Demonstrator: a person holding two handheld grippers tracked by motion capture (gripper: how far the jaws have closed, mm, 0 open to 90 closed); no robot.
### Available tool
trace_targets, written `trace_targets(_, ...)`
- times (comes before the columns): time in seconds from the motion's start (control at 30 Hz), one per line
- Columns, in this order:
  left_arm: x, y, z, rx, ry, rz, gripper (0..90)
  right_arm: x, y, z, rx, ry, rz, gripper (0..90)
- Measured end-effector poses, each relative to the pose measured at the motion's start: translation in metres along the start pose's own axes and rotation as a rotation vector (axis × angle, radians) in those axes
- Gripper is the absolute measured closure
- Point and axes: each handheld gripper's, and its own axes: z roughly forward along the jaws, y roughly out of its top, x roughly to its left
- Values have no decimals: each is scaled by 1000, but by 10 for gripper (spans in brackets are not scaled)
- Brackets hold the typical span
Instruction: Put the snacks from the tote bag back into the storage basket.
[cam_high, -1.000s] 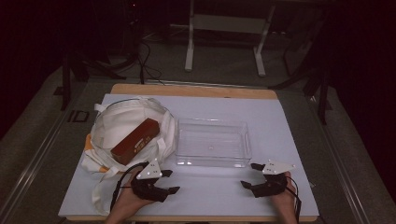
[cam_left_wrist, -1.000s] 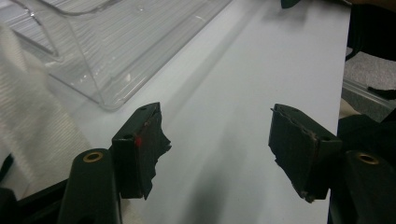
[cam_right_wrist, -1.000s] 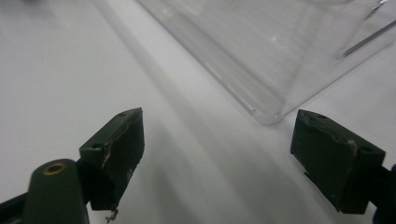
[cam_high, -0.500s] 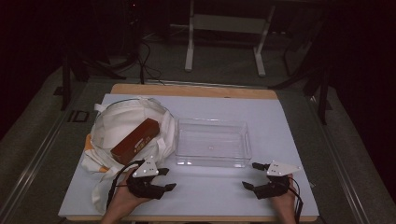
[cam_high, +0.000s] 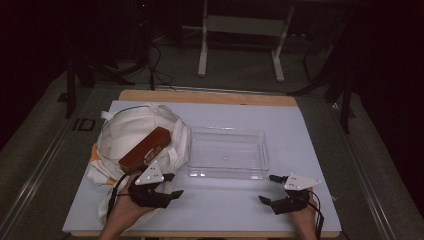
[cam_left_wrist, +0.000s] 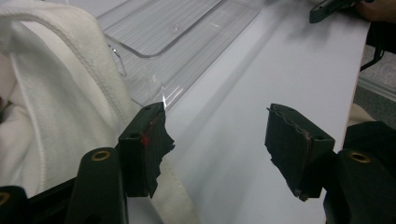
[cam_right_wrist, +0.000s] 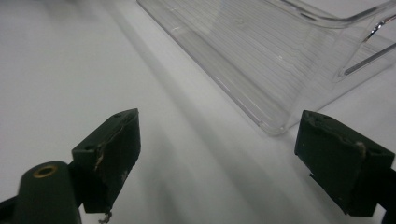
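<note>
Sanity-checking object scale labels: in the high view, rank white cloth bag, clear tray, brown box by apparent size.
1. white cloth bag, largest by a little, though its slack, rumpled spread makes the margin unsure.
2. clear tray, close behind the bag.
3. brown box, plainly smallest, lying on the bag.

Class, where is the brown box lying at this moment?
In the high view the brown box lies on the white cloth bag at the table's left, just left of the clear tray and beyond the left gripper.
</note>
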Motion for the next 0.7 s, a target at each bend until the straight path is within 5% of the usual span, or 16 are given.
trace_targets(0.7, 8, 8, -19, 12, 41, 48, 399, 1, 0, 0, -4, -12, -9, 144)
